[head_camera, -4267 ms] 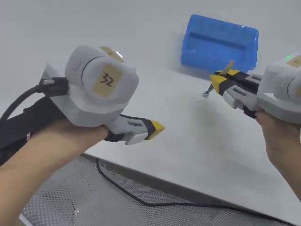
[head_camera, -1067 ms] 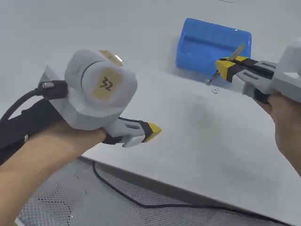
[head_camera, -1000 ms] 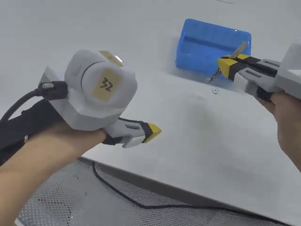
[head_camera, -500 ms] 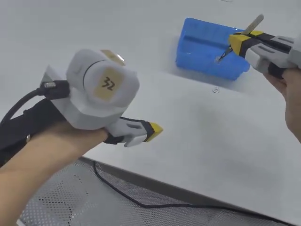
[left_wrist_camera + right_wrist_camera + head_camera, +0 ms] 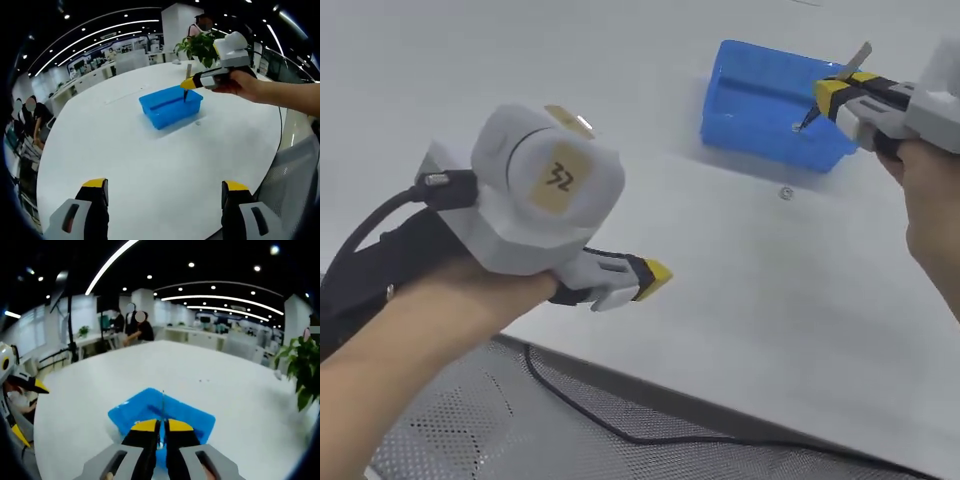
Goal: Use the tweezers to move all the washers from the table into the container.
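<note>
Head view: tweezers poised over the container

Off to the side, the left gripper hangs with its fingers apart, well clear of the work. One washer lies on the bench, just outside the blue container. Above it, the right gripper has its fingers clamped on the tweezers, with the tips over the container. Whether they carry a washer is too small to tell. A slack pinch near the rim could drop one outside.

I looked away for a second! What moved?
The right gripper, shut on the tweezers, swung from above the table to over the container. One washer still lies on the table; the left gripper stayed put, open.
</note>
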`<action>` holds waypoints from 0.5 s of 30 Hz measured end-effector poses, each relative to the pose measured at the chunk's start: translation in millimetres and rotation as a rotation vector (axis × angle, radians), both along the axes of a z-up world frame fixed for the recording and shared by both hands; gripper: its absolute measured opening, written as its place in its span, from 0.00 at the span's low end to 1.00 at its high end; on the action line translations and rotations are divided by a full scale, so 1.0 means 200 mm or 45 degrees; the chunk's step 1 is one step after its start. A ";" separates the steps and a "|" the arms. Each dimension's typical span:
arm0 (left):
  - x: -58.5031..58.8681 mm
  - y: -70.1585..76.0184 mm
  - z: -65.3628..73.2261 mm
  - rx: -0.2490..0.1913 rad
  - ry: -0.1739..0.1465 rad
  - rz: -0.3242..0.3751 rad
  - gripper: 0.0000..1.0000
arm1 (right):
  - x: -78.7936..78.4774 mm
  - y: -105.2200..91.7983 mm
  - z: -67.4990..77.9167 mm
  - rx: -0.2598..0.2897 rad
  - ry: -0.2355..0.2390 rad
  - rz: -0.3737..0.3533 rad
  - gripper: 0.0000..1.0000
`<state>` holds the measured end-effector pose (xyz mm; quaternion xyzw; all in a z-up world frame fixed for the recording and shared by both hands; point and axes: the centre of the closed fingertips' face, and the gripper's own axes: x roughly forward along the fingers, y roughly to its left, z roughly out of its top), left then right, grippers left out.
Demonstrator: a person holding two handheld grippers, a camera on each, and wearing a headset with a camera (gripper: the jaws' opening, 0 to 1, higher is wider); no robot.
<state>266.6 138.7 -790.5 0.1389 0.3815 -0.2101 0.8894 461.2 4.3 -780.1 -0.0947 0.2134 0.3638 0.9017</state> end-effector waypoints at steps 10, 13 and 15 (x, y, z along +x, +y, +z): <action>0.00 0.01 0.00 -0.001 0.000 0.005 0.96 | 0.00 0.00 -0.11 -0.080 0.033 0.004 0.01; 0.00 0.01 0.00 0.004 0.004 0.005 0.96 | 0.01 0.00 -0.11 -0.063 0.036 -0.002 0.02; 0.00 0.01 0.00 0.004 0.006 0.002 0.96 | 0.01 -0.01 -0.11 -0.062 0.044 0.001 0.02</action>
